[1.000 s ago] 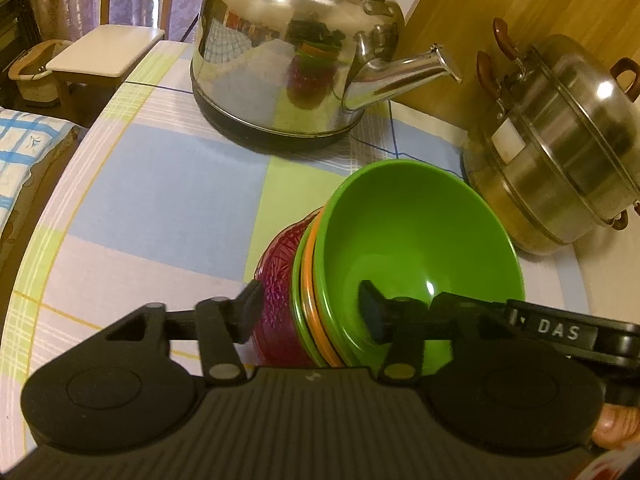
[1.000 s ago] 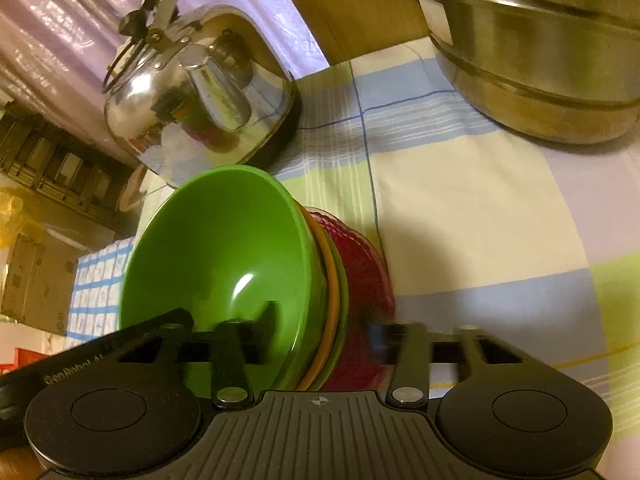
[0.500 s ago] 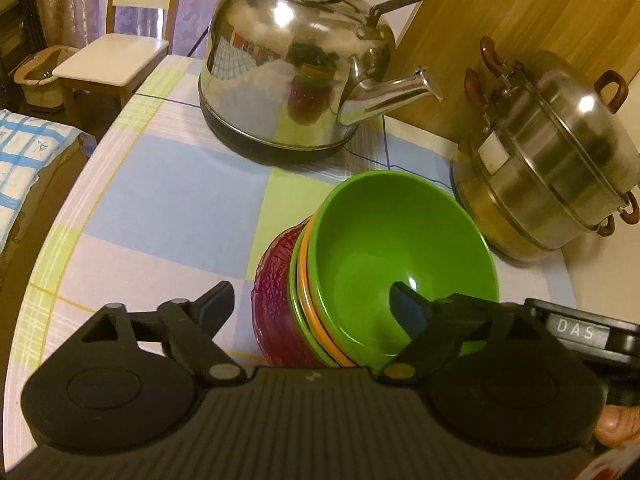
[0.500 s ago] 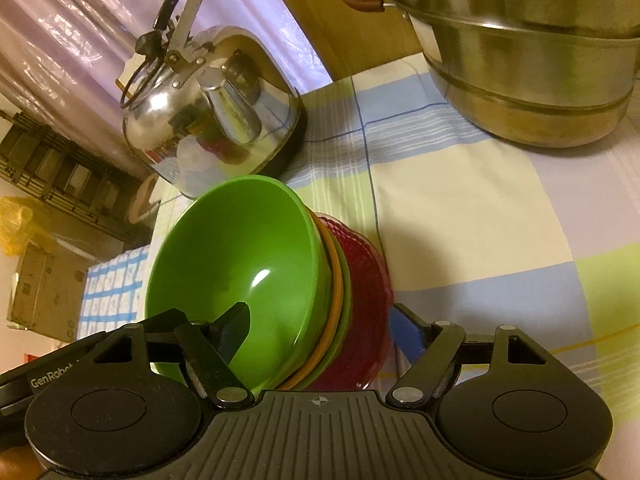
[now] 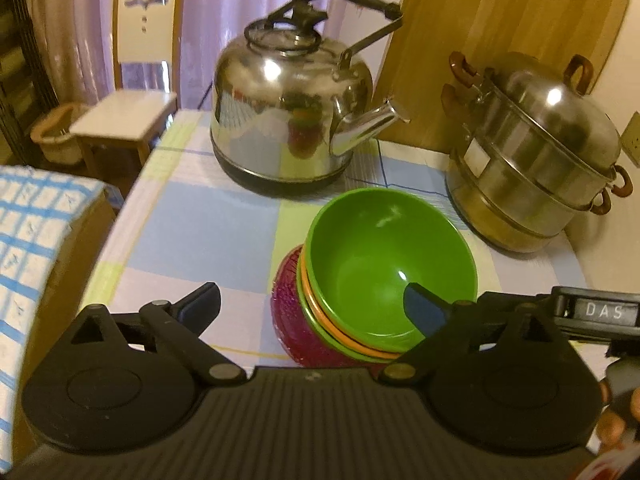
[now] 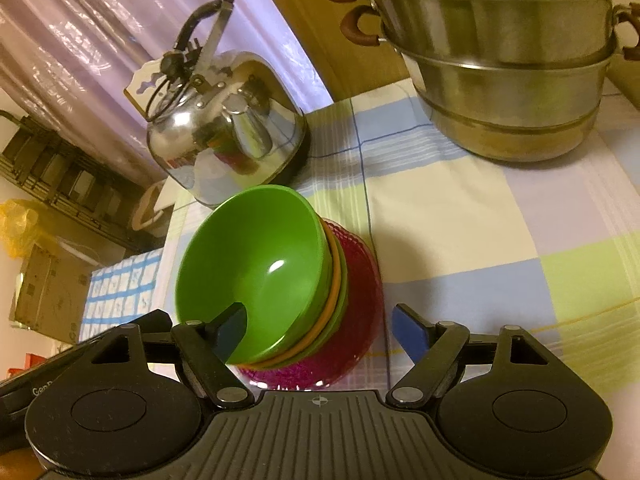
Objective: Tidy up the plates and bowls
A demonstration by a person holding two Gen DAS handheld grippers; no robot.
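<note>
Left tongs (image 5: 316, 306) spread wide; right tongs (image 6: 322, 334) spread wide.

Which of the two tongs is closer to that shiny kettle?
Hard to say, perhaps the left. Both tongs hang open around the bowl stack, with the kettle beyond it; the right sees it smaller.

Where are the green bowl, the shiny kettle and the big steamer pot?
green bowl (image 5: 384, 256), left wrist view, inside wall.
kettle (image 5: 280, 120), left wrist view, round body.
steamer pot (image 6: 508, 80), right wrist view, side wall.
</note>
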